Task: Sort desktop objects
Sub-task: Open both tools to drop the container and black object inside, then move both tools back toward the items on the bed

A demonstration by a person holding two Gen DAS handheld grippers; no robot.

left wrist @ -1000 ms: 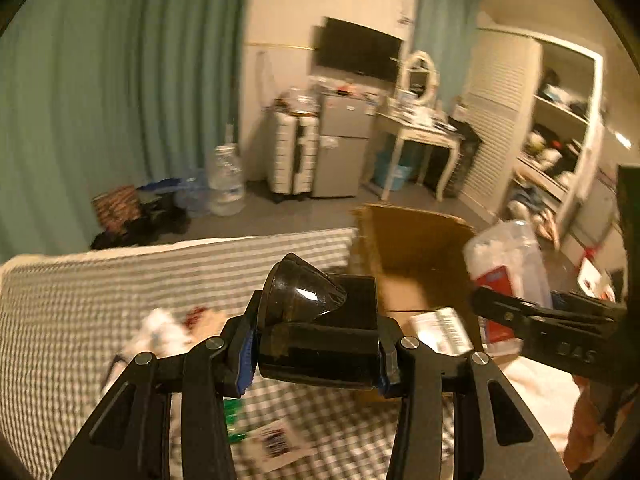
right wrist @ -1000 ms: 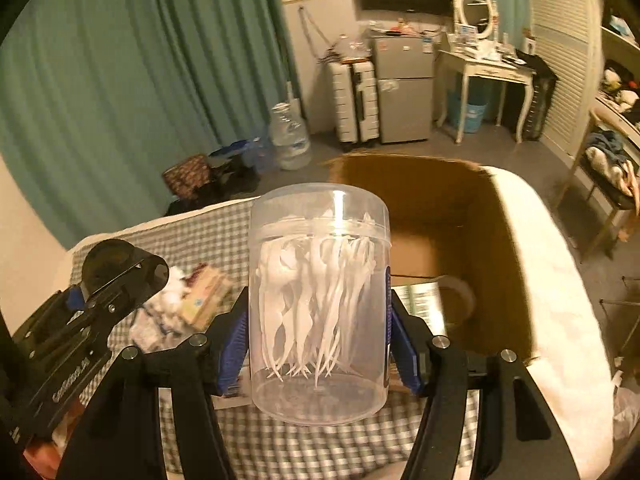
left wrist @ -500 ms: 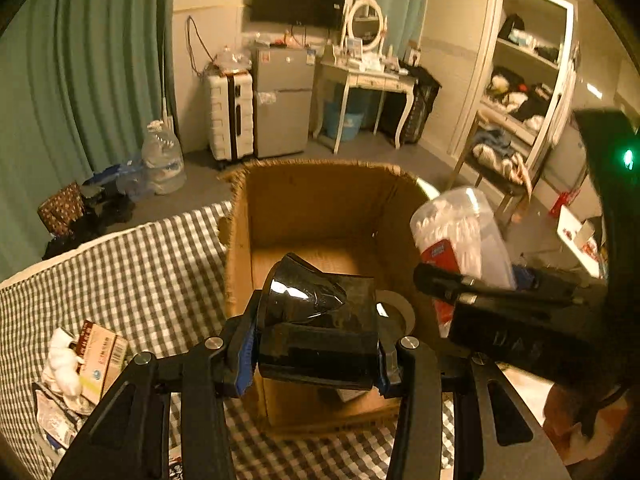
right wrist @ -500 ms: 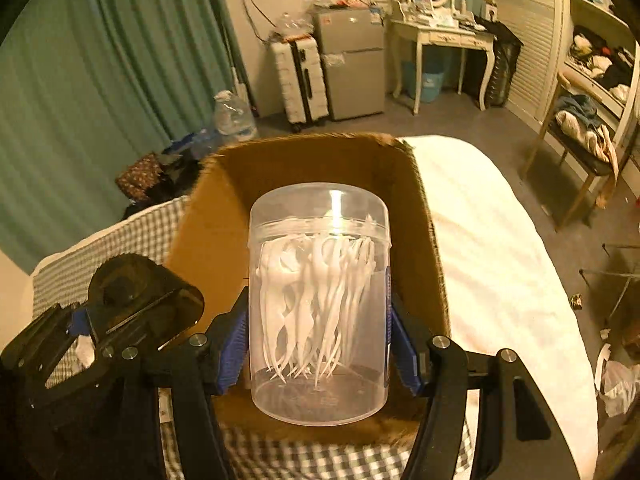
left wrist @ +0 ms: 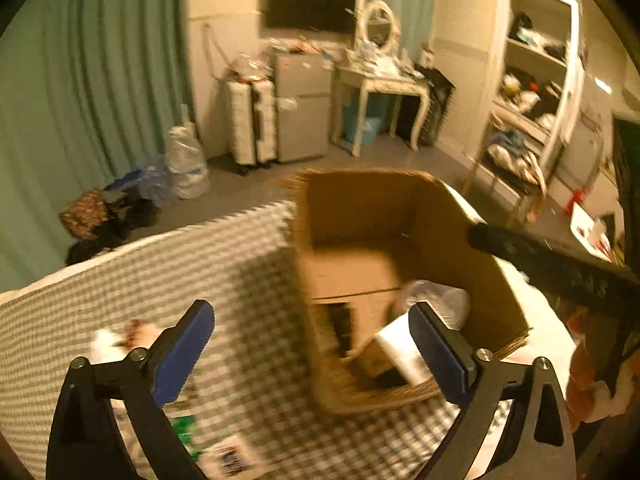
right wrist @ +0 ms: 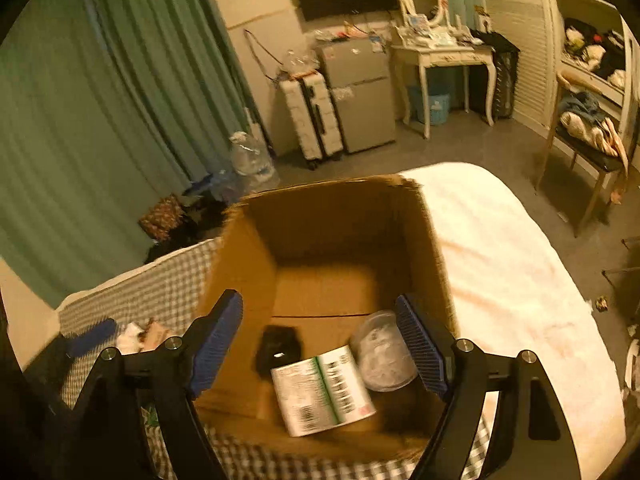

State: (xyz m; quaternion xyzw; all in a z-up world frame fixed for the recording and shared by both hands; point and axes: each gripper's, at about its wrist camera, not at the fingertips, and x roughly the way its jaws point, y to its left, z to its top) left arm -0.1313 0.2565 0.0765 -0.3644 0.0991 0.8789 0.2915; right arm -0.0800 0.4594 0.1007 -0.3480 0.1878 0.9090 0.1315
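Note:
An open cardboard box (right wrist: 434, 240) stands on the checked cloth (left wrist: 224, 272). Inside it lie a black object (right wrist: 279, 350), a clear jar of floss picks (right wrist: 382, 350) on its side, and a white leaflet (right wrist: 322, 388). My right gripper (right wrist: 319, 346) is open and empty above the box's near side. My left gripper (left wrist: 310, 346) is open and empty over the box's left wall (left wrist: 316, 320); the jar (left wrist: 436, 300) shows inside. The right gripper's arm (left wrist: 552, 268) crosses the left wrist view at right.
Loose packets and wrappers (left wrist: 120, 336) and a printed card (left wrist: 232, 458) lie on the checked cloth left of the box. A white blanket (right wrist: 500, 248) covers the surface right of the box. Curtains, suitcases, a small fridge and a dressing table stand behind.
Both grippers have opened. The black object has left the left gripper and the floss-pick jar the right; both now lie in the box. The left view has swung left.

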